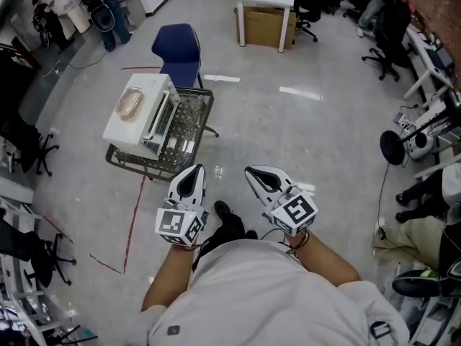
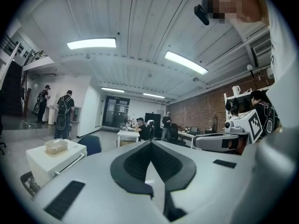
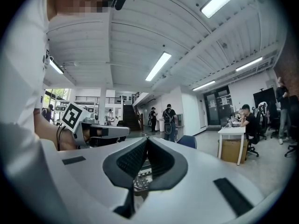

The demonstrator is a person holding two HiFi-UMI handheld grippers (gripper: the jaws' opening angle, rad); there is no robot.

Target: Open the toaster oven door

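Left tongs (image 1: pixel 197 169): jaws together, nothing between them. Right tongs (image 1: pixel 249 170): same, closed and empty. Both are held level in front of the body, side by side, pointing out over the floor.

Toaster oven (image 1: pixel 137 115) is ahead and to the left of both tongs, well apart from them, nearer the left pair. It sits on a wire-mesh table (image 1: pixel 193 117), with its door side facing the open stretch of mesh. A clear dish (image 1: pixel 131 101) rests on its roof. A blue chair (image 1: pixel 177 47) stands just beyond the table.

Step in hand, as I read it: the approach. Nothing touched yet, door looks closed.

To do it well:
- Close in and square up to the door side.
- Open one pair before arriving, then clamp across the handle bar (image 2: pixel 70 164) near its middle so the door doesn't twist.
- The hinge is probably along the bottom edge. I can't confirm that, the oven is small in every view. If so, pull out and down in an arc, not straight back.
- The oven looks light and unfixed. Bracing the roof with the other pair, clear of the dish, should stop it sliding on the mesh.
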